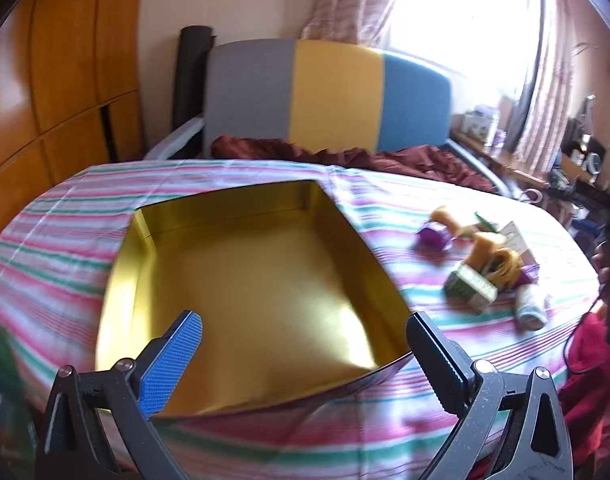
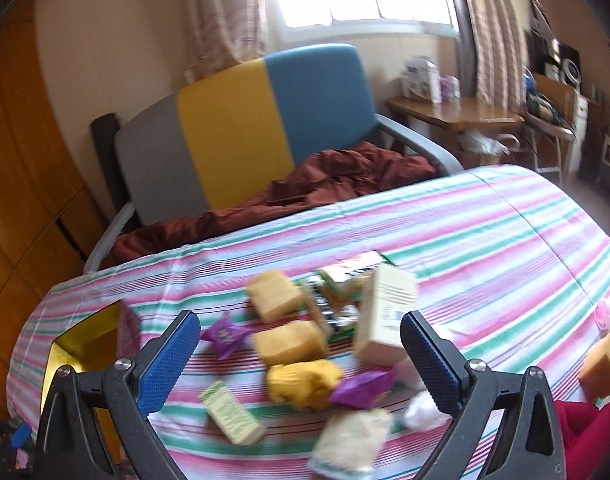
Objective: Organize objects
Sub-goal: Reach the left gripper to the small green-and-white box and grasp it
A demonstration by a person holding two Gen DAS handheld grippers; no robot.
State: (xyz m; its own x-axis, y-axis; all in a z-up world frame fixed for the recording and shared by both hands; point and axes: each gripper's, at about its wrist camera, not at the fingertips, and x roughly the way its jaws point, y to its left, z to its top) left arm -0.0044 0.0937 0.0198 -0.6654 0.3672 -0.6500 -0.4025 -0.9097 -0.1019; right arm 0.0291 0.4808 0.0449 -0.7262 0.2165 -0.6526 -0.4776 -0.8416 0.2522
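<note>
Left gripper (image 1: 305, 344): jaws spread wide, nothing between them; hangs over the near edge of the gold tin.
Right gripper (image 2: 301, 344): jaws likewise wide apart and empty; poised above the pile, touching none of it.
Gold tin (image 1: 265, 280): open, on the striped tabletop (image 1: 65, 220); its floor shows bare, no item inside as far as I can see.
Pile (image 2: 305, 348): loose on the cloth, well to the right of the tin. Includes yellow sponge blocks (image 2: 275, 294), purple wrappers (image 2: 225, 334), a cream carton (image 2: 385, 312), a small green box (image 2: 233, 414); much is blurred.
Stray: one orange sponge (image 2: 603, 366) apart at the right edge.
Progress: judged at the very start; nothing sorted.
Left to do: every item, presumably into the tin.
</note>
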